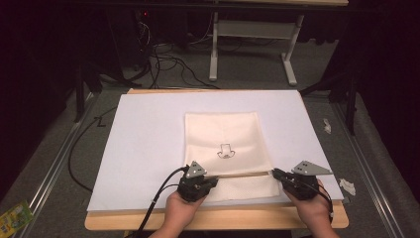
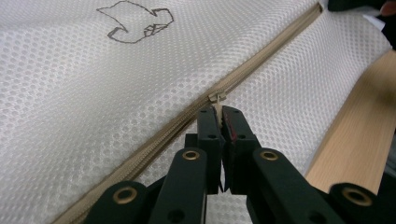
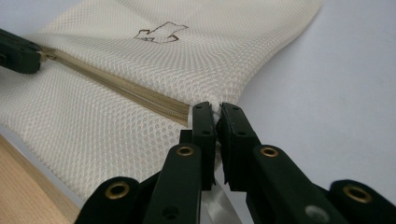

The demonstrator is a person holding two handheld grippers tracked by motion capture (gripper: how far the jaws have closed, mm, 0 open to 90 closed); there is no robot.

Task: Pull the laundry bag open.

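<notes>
A cream mesh laundry bag [image 1: 228, 144] lies flat near the middle of a white sheet [image 1: 148, 134] spread over a wooden table [image 1: 218, 220], its zipper [image 1: 242, 174] running left to right across the near end. On the left, the person's left hand [image 1: 181, 210] holds the left gripper [image 1: 214, 181] at the zipper line, near the bag's left side. In the left gripper view its jaws are pressed together on the small zipper pull [image 2: 217, 100], with the tan zipper tape [image 2: 261, 60] stretching away toward the far right corner. A dark outline drawing [image 1: 227, 151] sits on the mesh just beyond the zipper, between the two tools. On the right, the right hand [image 1: 312, 210] holds the right gripper [image 1: 274, 173] at the bag's near right edge, where the zipper ends. In the right gripper view its jaws are clamped on a bunched bit of mesh at the zipper's end [image 3: 215, 108], and the left gripper's black tip [image 3: 18, 53] shows at the far left of that zipper. Cables [image 1: 168, 62] and a white table frame [image 1: 252, 37] occupy the floor beyond the table.
</notes>
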